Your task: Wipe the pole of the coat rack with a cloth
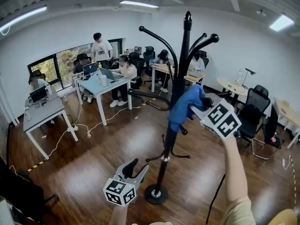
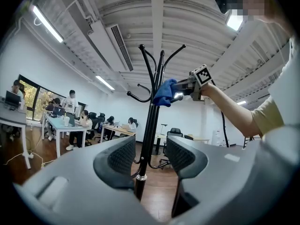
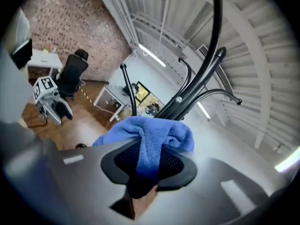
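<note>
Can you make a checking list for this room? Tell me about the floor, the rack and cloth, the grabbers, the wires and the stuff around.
Surface: wooden floor; the rack stands on it.
Job's things: black coat rack upright; blue cloth against its pole, high up.
Clutter: nothing seen.
Grippers: right gripper shut on cloth; left gripper open, empty, low by the pole.
Cables: white cable on floor by desks; black cable below right arm.
Surroundings: desks, chairs, people working.
</note>
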`<state>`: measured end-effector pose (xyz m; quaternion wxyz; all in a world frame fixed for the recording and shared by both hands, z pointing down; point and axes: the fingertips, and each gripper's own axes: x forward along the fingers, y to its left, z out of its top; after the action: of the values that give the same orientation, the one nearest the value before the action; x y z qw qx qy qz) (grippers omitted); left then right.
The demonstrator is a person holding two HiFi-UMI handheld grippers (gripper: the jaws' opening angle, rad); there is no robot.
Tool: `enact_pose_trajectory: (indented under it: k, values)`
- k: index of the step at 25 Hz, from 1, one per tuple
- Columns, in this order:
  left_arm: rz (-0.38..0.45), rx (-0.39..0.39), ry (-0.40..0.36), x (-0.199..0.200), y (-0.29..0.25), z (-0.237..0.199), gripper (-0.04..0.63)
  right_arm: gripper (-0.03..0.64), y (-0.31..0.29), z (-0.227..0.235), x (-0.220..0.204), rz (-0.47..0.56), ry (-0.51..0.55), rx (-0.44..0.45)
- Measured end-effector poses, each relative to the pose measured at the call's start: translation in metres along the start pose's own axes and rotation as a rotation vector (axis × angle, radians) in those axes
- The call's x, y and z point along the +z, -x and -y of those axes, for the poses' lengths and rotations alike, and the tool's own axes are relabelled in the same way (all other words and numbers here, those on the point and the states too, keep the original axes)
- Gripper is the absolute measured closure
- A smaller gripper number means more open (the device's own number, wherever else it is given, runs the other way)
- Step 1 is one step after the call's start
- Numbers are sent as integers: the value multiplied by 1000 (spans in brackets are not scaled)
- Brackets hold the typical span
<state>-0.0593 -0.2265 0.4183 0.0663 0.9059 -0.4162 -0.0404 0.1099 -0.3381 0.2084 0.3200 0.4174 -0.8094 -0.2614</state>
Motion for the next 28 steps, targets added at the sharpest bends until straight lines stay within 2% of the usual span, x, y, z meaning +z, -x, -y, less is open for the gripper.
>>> enact_pose_trajectory:
  k: [4,6,12,16,18,20,22,25,28]
  values:
    - [0,-20,0,0,-5,6,410,541,30,17,-19,-149,182,-199]
    - [-2,-23,1,-1,-9,7,410,541,52,37,-31,-195,212,-295]
    - [-3,-66,0,-4,-23,21,410,540,110,77,-67,-192,83,-441]
    - [-6,-84,-9,-1,-34,33,410,540,143,78,-103,-141,-82,-561]
    - [31,-86,-14,5,-37,36,410,540,149,58,-116,0,-222,-565]
    - [98,-82,-21,15,-35,38,437,538,150,26,-126,190,-349,-568]
    - [153,-52,-49,25,-34,37,449,538,141,-9,-138,321,-461,-561]
    - [189,34,-135,40,-34,31,372,538,110,-63,-153,380,-618,-480]
    - [178,49,-167,34,-40,29,353,538,75,-116,-163,345,-667,-376]
